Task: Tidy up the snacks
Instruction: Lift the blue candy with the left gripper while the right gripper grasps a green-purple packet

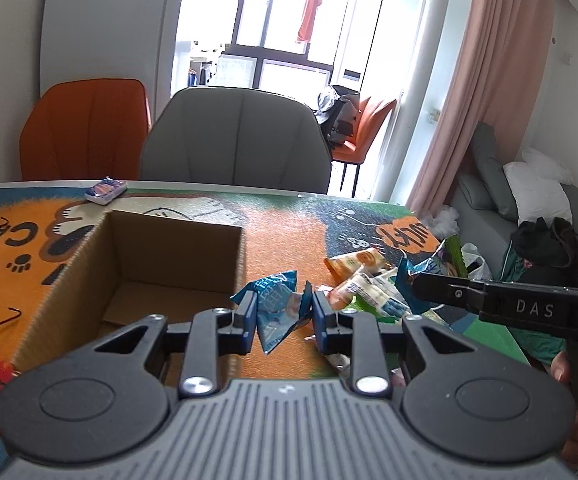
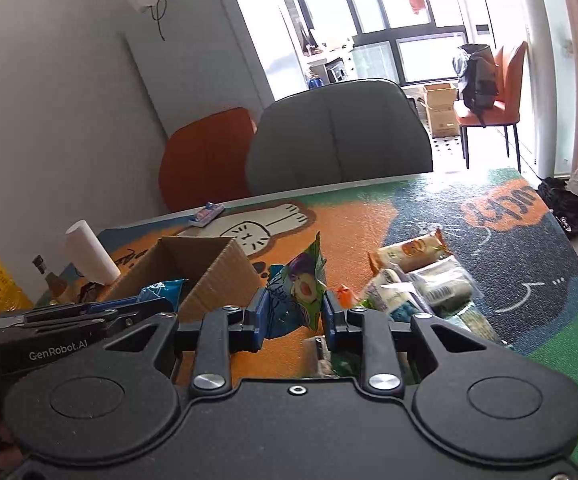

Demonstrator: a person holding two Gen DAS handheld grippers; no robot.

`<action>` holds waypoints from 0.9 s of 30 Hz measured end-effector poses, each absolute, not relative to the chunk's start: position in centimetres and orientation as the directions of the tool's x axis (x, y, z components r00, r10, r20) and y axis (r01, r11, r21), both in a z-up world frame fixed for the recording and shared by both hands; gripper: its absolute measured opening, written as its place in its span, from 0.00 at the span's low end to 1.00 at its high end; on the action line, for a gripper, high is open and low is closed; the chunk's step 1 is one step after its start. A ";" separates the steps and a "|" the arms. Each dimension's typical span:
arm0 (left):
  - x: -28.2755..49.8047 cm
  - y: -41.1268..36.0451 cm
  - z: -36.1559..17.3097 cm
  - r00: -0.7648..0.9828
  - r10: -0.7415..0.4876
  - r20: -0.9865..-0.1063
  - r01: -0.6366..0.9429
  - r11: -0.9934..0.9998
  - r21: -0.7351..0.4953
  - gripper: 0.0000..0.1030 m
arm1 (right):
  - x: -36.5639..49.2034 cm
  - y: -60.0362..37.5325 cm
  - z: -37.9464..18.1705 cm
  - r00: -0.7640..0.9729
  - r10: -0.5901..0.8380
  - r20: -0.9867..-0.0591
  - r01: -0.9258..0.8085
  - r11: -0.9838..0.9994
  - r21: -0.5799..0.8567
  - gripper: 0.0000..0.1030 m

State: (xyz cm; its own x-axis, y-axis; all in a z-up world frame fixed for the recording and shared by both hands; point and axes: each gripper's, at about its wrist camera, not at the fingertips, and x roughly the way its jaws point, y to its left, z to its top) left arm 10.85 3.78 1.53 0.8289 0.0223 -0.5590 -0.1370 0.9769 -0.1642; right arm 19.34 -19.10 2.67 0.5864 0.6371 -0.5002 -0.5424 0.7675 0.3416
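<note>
Both grippers have a crinkly, featherweight snack bag pinched between their fingers: the left gripper holds a blue packet, the right gripper a green packet. They'll crush easily, so I'd grip the sealed edges. The open cardboard box sits at 10 o'clock from the left fingers, and the remaining snack pile is on the table at 2 o'clock from the right ones.

Both wrist views look low and close across the table toward the chairs, sharing the box

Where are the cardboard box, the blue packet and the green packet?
Box (image 1: 161,268): left wrist view, inner back wall.
Blue packet (image 1: 279,312): left wrist view, middle, between the tool's fingers.
Green packet (image 2: 303,286): right wrist view, printed front.
</note>
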 end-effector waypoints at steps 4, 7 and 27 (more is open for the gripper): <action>10.4 5.3 1.9 0.832 0.041 -0.553 -0.155 0.975 -0.160 0.27 | 19.4 -17.3 3.2 0.574 0.654 -0.492 -0.564 0.752 0.342 0.25; 10.1 6.7 2.3 0.835 0.055 -0.547 -0.169 0.972 -0.161 0.27 | 19.3 -15.8 3.6 0.565 0.666 -0.488 -0.583 0.740 0.335 0.25; 12.1 15.0 1.5 0.810 0.105 -0.577 -0.241 0.957 -0.164 0.27 | 19.6 -7.1 4.1 0.514 0.672 -0.533 -0.639 0.714 0.285 0.25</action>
